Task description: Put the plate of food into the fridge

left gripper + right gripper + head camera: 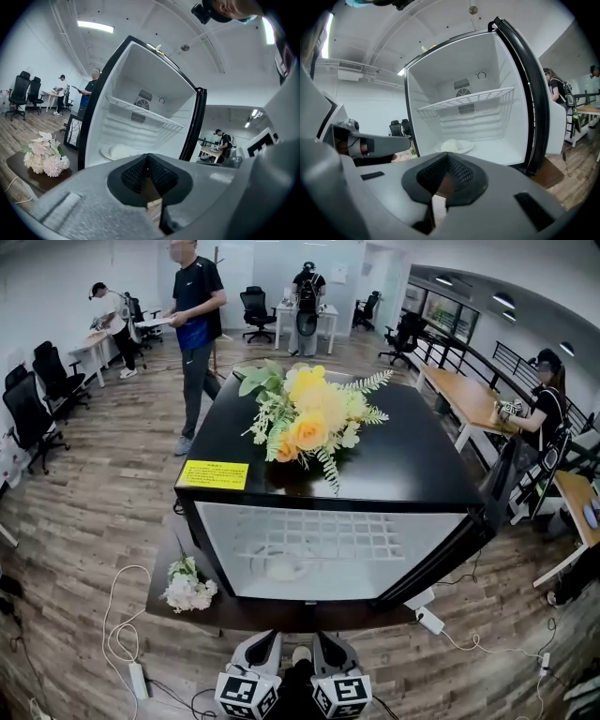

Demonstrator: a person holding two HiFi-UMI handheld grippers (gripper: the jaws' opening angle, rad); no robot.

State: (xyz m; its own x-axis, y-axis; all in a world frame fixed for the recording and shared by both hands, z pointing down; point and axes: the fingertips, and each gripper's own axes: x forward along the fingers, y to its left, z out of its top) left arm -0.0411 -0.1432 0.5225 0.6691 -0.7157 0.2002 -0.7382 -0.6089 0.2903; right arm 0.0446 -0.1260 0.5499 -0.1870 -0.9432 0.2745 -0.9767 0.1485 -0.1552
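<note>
The black mini fridge stands open, its door swung out to the right. Inside, a white plate of pale food rests on the fridge floor under a wire shelf. The left gripper view shows the same plate, and so does the right gripper view. My left gripper and right gripper sit side by side in front of the opening, apart from the plate. Both are shut with nothing between the jaws: left, right.
A yellow-and-white bouquet and a yellow label lie on the fridge top. A pale flower bunch rests on the low dark table at the left. Power strips and cables trail on the wooden floor. A person stands behind the fridge.
</note>
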